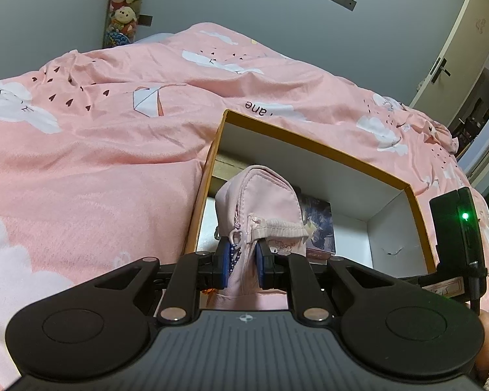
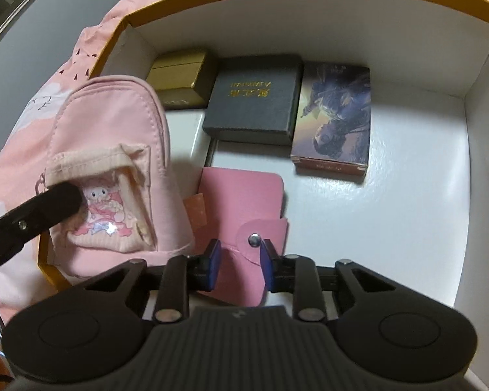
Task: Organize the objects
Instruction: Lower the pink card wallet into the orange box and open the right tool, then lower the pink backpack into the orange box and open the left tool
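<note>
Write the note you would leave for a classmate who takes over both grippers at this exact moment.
Left gripper: shut on the small pink backpack pouch, held over the left end of the open box.
Right gripper: open, fingers either side of the pink card wallet's snap flap; wallet lies on the box floor.
Already in the box: gold box, black box and illustrated card box, in a row along the far wall.
Left to do: set the pouch down in the box and release it. Whether the wallet needs moving is unclear. The right half of the floor has room.
</note>
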Available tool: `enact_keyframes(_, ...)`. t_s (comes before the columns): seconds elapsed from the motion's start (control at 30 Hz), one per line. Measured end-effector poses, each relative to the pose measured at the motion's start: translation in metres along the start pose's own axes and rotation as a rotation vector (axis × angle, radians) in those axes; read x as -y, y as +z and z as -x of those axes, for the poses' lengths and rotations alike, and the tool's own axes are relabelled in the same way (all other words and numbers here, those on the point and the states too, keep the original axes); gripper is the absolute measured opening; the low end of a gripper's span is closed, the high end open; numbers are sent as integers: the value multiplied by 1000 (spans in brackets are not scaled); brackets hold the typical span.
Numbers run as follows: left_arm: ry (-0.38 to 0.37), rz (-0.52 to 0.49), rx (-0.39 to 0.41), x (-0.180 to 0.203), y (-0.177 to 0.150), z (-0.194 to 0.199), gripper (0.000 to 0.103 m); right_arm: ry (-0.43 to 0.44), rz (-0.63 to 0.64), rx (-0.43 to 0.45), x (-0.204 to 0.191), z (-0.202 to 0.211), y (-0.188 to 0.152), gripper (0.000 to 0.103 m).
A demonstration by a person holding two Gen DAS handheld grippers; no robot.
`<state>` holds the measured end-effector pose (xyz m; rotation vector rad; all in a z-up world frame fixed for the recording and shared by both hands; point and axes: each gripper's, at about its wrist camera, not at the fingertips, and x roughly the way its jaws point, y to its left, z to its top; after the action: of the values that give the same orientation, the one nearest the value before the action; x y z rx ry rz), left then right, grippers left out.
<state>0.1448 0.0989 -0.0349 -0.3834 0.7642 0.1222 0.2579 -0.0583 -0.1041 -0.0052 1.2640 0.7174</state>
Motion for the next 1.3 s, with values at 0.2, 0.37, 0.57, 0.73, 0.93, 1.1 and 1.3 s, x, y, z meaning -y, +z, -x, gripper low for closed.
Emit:
enact_keyframes(0.2, -21, -7, -2, 3, -2, 1, 18, -26, 12, 45, 2, 13, -4, 30)
enact_keyframes(0.37, -55, -30, -18, 15, 0, -3, 18, -88, 42, 123, 4, 39, -4, 30)
enact_keyframes(0.57, -110, -22, -149, 17, 5, -24, 18, -147, 61, 222, 13, 73, -11, 37)
enact_keyframes(0.73, -151, -1, -253, 10, 11, -47, 18, -97, 38, 268, 18, 81, -15, 40)
enact_keyframes(0.93, -158, -16, -314, 10, 13, -62, 18, -14, -14, 249, 22, 70, -16, 45)
enact_keyframes(1.1, -105, -81, -331, 20, 9, -66, 22, 47, -69, 217, 28, 57, -18, 45)
enact_keyframes(1.3, -83, -128, -316, 24, 6, -63, 28, 80, -98, 193, 32, 48, -17, 44)
